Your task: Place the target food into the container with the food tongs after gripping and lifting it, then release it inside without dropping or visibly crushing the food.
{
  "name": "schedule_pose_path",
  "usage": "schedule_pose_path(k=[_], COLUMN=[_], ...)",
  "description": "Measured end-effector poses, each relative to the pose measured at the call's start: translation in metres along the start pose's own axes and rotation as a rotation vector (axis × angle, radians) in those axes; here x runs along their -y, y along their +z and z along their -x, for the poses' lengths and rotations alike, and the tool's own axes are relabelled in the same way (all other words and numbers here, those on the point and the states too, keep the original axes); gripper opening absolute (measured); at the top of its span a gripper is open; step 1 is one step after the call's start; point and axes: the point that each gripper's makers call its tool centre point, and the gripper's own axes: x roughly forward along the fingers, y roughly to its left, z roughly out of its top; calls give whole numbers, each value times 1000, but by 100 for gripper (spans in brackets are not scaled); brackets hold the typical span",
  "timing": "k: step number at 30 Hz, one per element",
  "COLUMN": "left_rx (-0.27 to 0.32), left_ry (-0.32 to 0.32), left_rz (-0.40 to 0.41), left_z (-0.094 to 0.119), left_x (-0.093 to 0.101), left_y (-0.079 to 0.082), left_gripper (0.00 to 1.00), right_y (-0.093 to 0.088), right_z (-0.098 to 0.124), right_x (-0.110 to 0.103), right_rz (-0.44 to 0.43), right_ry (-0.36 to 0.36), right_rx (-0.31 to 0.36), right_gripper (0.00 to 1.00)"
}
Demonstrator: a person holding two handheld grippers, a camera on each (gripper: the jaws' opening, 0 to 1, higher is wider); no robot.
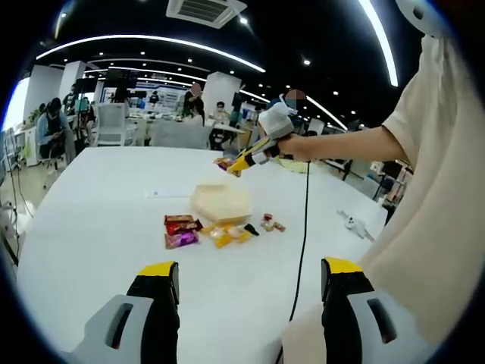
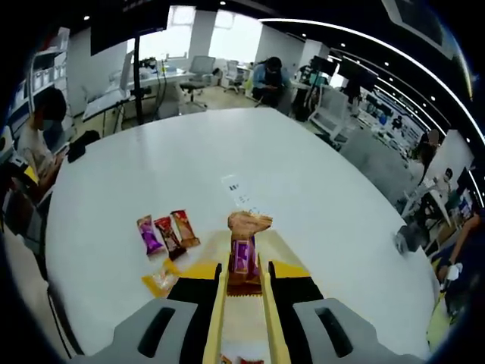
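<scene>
Right claw (image 2: 244,284) presses yellow tongs (image 2: 220,303) together on a purple-wrapped snack (image 2: 243,256), held in the air above the pale container (image 1: 220,202). The snack's long axis runs straight ahead along the tongs, its crinkled brown end (image 2: 249,221) pointing away from the claw. In the left gripper view the same claw (image 1: 241,163) hangs over the container with the snack at the tong tips. Left claw (image 1: 251,279) is spread wide with nothing between its jaws, above the white counter (image 1: 98,227). Three wrapped snacks (image 2: 167,233) lie side by side on the counter, just beside the container.
</scene>
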Motion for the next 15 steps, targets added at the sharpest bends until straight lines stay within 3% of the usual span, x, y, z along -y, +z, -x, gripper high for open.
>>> schedule_pose_path(k=[15], left_rx=[-2], left_ry=[2], left_rz=[7], left_z=[-1], left_x=[2], left_y=[-3], left_gripper=[76], right_y=[3], right_z=[2], right_x=[9], right_rz=[17], right_ry=[-17], right_rx=[7], right_gripper=[24])
